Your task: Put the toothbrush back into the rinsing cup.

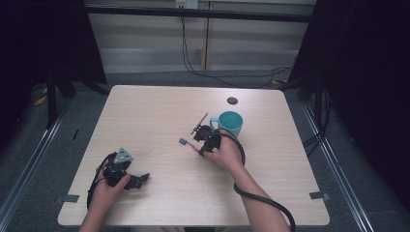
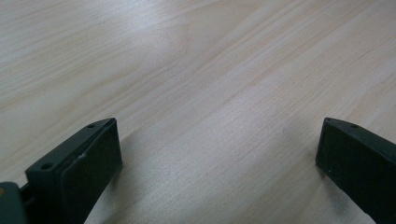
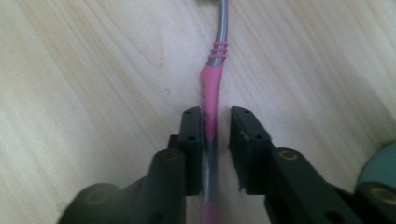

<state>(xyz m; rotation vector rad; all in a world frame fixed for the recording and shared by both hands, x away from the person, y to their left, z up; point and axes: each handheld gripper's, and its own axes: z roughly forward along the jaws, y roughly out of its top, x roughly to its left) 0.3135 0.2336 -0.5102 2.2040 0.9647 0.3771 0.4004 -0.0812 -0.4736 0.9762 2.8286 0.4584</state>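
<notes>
Right gripper view: pink-and-grey toothbrush (image 3: 212,88) flat on table between slightly parted, released right claw (image 3: 216,122) jaws.

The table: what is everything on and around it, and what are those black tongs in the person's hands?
toothbrush: one, pink and grey, lying on the table between the right tongs' jaws, touching one jaw with a gap to the other
mug: one, teal, upright, just beyond the right hand
table: one, light wood, with a dark round hole near its far edge
cables: several, black, on the floor behind the table
left tongs: one, black, jaws wide apart, near the table's front left with nothing between them
right tongs: one, black, jaws slightly apart, astride the toothbrush
hands: two, entering from the near edge
</notes>
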